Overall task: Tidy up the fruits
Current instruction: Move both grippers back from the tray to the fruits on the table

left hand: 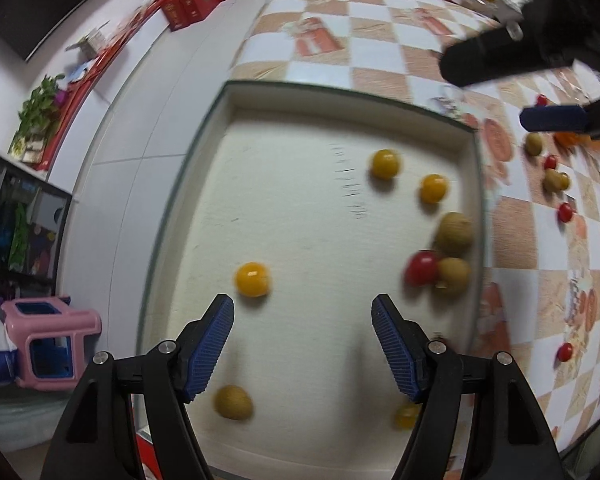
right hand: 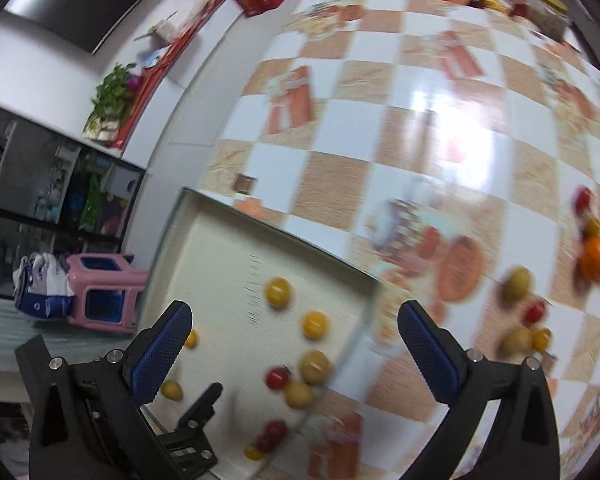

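**Both grippers empty over tray and loose fruit**

Left gripper (left hand: 302, 344) hangs above the white tray (left hand: 475, 200) with its blue pads spread wide and nothing between them. Just ahead of its left finger sits a yellow cherry tomato (left hand: 253, 279); ahead and to its right a red cherry tomato (left hand: 421, 267) touches two tan longan-like fruits (left hand: 454, 234) against the tray wall. Two more yellow ones lie farther ahead, and others sit below the fingers, partly hidden.

Right gripper (right hand: 296, 354) is also spread and empty, tilted down over the tray's far-right corner and the checkered tablecloth (right hand: 332, 176). Off to its right, outside the tray, loose fruit (right hand: 518, 284) waits on the cloth: tan, red and yellow pieces, with an orange one (right hand: 598, 256) farther out. Motion blur softens all of them.

These fruits look small, round, light and smooth-skinned, so they will probably roll at a nudge and slip from a glancing pinch. The tomatoes likely bruise or split under hard pressure. Best hold, I judge, is across the widest middle, pads straddling it squarely from above, closing gently.

Both tools point steeply downward, the right leaning toward the untidied fruit.
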`<action>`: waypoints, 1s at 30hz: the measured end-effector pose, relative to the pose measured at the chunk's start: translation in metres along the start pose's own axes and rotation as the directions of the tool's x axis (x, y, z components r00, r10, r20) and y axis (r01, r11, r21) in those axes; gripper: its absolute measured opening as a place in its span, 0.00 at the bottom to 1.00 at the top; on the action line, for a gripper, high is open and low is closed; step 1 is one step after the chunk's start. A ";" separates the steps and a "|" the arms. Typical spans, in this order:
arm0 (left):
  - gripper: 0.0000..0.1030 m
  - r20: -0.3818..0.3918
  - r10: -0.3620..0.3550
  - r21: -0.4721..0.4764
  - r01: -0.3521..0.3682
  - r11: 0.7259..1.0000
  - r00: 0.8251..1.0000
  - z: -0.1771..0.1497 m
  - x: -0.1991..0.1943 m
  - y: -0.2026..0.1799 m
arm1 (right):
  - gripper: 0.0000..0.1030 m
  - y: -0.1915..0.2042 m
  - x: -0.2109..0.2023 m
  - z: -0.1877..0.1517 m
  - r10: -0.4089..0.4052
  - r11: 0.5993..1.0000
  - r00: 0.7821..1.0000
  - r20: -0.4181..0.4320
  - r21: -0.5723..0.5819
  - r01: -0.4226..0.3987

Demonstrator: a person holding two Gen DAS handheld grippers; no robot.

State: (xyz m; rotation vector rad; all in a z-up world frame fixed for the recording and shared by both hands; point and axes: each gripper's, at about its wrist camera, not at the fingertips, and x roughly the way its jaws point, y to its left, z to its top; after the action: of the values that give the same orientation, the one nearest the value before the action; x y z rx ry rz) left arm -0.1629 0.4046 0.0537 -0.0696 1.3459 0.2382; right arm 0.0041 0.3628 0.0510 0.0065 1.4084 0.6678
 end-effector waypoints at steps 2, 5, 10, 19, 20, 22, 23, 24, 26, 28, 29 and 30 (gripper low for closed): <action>0.71 0.009 -0.015 0.028 0.015 1.000 1.000 0.001 -0.005 -0.013 | 1.00 -0.015 -0.007 -0.010 -0.010 0.999 1.000 0.004 0.034 0.010; 0.71 0.022 -0.038 0.076 0.037 0.996 0.999 0.000 -0.012 -0.035 | 1.00 -0.051 -0.018 -0.029 -0.040 0.995 0.999 0.001 0.092 0.040; 0.71 0.032 -0.082 0.172 0.076 0.982 0.996 -0.007 -0.024 -0.075 | 1.00 -0.119 -0.036 -0.064 -0.112 0.973 0.994 -0.019 0.200 0.113; 0.71 -0.044 -0.160 0.283 0.166 0.945 0.986 -0.037 -0.023 -0.141 | 1.00 -0.182 -0.047 -0.093 -0.202 0.936 0.978 -0.060 0.281 0.211; 0.71 -0.054 -0.174 0.293 0.182 0.939 0.983 -0.042 -0.022 -0.149 | 1.00 -0.183 -0.047 -0.092 -0.206 0.937 0.977 -0.057 0.276 0.214; 0.71 -0.071 -0.190 0.309 0.203 0.929 0.979 -0.050 -0.021 -0.165 | 1.00 -0.182 -0.044 -0.087 -0.212 0.942 0.976 -0.049 0.255 0.217; 0.71 -0.077 -0.197 0.315 0.211 0.926 0.977 -0.054 -0.020 -0.171 | 1.00 -0.180 -0.042 -0.084 -0.213 0.946 0.976 -0.046 0.241 0.217; 0.71 -0.082 -0.202 0.318 0.218 0.923 0.976 -0.057 -0.019 -0.178 | 0.97 -0.177 -0.039 -0.080 -0.211 0.950 0.977 -0.044 0.225 0.215; 0.71 -0.091 -0.210 0.317 0.228 0.921 0.973 -0.061 -0.017 -0.190 | 0.94 -0.170 -0.033 -0.075 -0.200 0.961 0.979 -0.042 0.184 0.204; 0.71 -0.099 -0.216 0.307 0.236 0.922 0.971 -0.063 -0.014 -0.199 | 0.85 -0.163 -0.025 -0.071 -0.187 0.971 0.981 -0.051 0.140 0.193; 0.71 -0.099 -0.219 0.302 0.239 0.923 0.971 -0.064 -0.012 -0.203 | 0.77 -0.160 -0.020 -0.069 -0.181 0.975 0.982 -0.059 0.122 0.187; 0.71 -0.096 -0.216 0.301 0.235 0.924 0.972 -0.065 -0.011 -0.206 | 0.69 -0.158 -0.016 -0.068 -0.175 0.978 0.982 -0.068 0.106 0.181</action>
State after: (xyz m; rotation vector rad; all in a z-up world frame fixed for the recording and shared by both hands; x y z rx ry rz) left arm -0.1837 0.1903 0.0322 0.0331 1.4092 -0.1738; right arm 0.0096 0.2014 -0.0084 -0.0509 1.4811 0.4435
